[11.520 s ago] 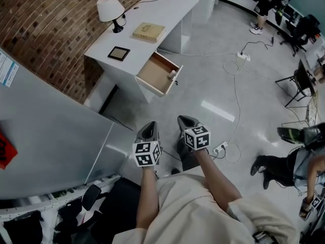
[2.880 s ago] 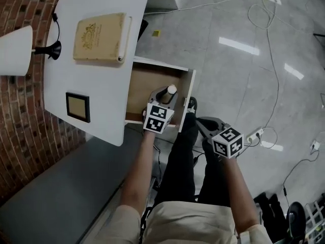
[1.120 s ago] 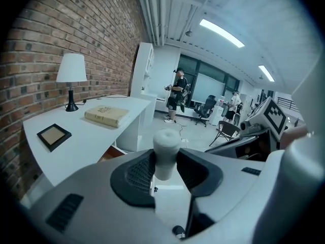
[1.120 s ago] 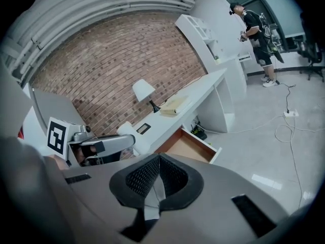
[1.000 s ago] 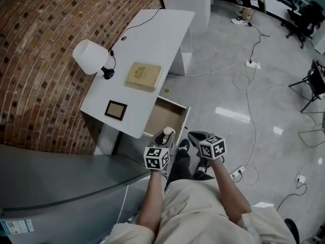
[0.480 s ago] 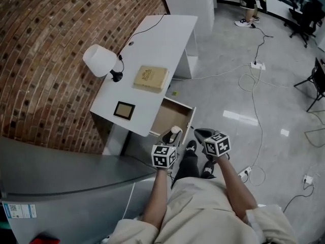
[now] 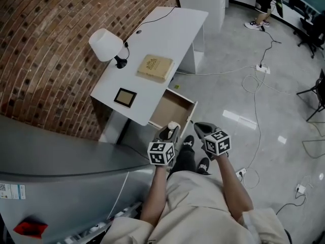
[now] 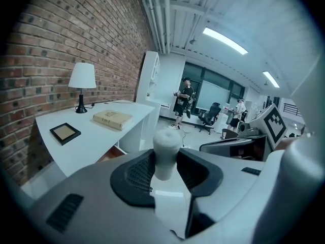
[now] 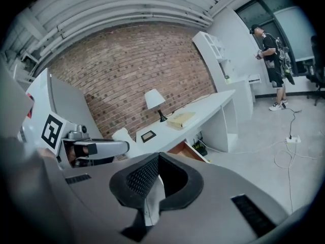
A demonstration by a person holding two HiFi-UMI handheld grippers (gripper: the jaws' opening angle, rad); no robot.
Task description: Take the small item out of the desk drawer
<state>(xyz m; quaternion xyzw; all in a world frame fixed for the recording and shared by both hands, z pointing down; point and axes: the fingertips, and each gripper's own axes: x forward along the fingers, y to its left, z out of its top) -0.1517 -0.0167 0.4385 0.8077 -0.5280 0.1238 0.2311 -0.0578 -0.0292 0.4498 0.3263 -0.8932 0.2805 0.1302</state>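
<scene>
The white counter [image 7: 170,32] has its drawer [image 7: 171,107] open. The right hand-held gripper [image 7: 202,130] is closed on nothing. The left hand-held gripper [image 7: 169,132] clamps the small item [image 7: 173,126] in the air by the drawer's front (a pale, matte cylinder). It looks light and stiff, and is best pinched mid-shaft.

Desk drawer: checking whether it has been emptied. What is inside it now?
The desk drawer shows only a bare brown floor. The small white item is clamped in the left gripper, which covers the drawer's near edge.
</scene>
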